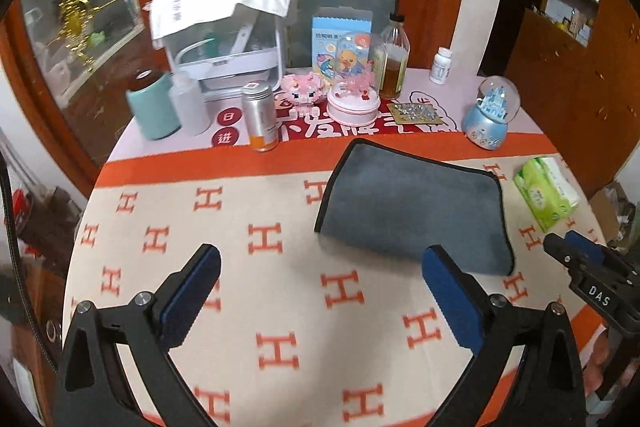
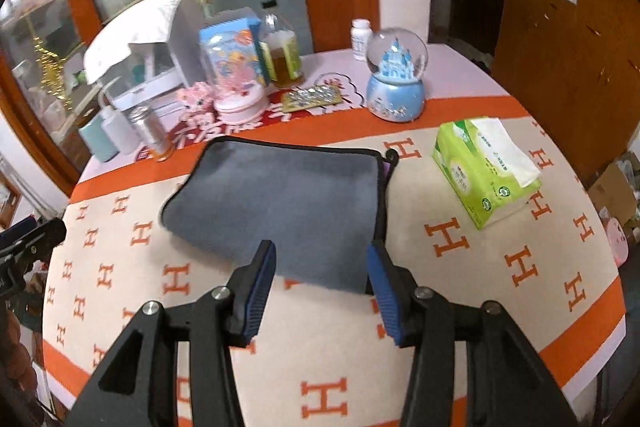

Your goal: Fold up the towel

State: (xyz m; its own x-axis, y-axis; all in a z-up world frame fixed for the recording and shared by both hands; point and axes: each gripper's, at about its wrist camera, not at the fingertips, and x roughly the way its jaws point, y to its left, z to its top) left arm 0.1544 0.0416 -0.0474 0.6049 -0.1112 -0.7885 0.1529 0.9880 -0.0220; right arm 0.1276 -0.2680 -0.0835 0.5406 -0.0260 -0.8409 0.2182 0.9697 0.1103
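Note:
A grey towel [image 1: 412, 207] with black trim lies folded flat on the cream and orange H-patterned cloth [image 1: 280, 287]. It also shows in the right wrist view [image 2: 288, 203]. My left gripper [image 1: 320, 263] is open and empty, just in front of the towel's near left edge, its right pad over the near edge. My right gripper [image 2: 322, 259] is open and empty, its fingertips over the towel's near right corner. It also shows in the left wrist view [image 1: 568, 243] at the right edge, beside the towel.
A green tissue pack [image 2: 488, 171] lies right of the towel. Behind the towel stand a blue snow globe [image 2: 396, 79], a pink music box [image 1: 354, 99], a silver can [image 1: 260, 119], a teal cup [image 1: 154, 107], bottles and a white box. The table edge curves at left and right.

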